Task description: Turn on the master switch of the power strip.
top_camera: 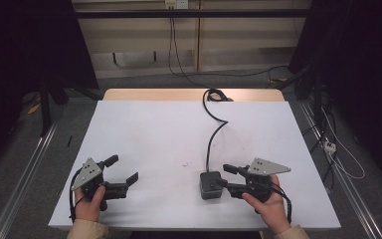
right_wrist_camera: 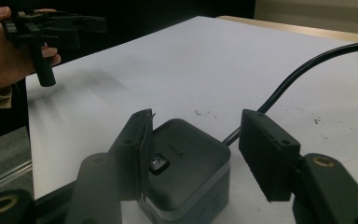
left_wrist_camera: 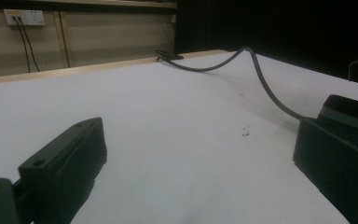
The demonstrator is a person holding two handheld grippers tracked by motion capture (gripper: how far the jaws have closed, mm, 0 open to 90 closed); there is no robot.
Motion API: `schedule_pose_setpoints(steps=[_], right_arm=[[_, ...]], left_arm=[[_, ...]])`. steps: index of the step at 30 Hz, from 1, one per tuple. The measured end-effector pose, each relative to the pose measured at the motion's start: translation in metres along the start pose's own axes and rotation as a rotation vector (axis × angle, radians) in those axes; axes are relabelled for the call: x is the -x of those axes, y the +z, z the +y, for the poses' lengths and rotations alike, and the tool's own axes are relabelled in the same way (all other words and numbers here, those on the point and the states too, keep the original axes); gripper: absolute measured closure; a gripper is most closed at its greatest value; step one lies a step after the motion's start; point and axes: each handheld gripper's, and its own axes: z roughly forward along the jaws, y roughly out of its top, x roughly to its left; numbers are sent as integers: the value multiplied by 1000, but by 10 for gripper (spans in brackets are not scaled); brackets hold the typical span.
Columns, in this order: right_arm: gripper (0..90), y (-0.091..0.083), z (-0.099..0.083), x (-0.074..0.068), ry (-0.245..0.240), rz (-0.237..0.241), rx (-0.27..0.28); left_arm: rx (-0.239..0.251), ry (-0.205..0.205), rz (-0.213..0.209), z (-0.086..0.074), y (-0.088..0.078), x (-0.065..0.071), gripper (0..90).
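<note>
A dark cube-shaped box (top_camera: 210,184) sits on the white tabletop (top_camera: 169,129) near the front edge. A black cable (top_camera: 212,137) runs from it to the far side. My right gripper (top_camera: 222,177) points left at the box. In the right gripper view the box (right_wrist_camera: 186,158) lies between the jaws of that gripper (right_wrist_camera: 200,149); the left jaw rests against its side and the right jaw stands apart from it. My left gripper (top_camera: 125,168), held near the front left corner, is open with only bare table between its jaws (left_wrist_camera: 200,158).
The cable (left_wrist_camera: 261,84) arcs above the table and coils at the far wooden edge (top_camera: 219,94). Loose wires and a plug strip (top_camera: 330,146) lie on the floor to the right. Metal rails flank the table. A wall socket (left_wrist_camera: 25,17) is behind.
</note>
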Motion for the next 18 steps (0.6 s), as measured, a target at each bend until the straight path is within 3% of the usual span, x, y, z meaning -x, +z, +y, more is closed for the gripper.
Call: schedule_pose_setpoints(steps=[18], right_arm=[[563, 6, 4, -2, -9, 31, -12]], left_arm=[[2, -2, 6, -1, -3, 0, 23]])
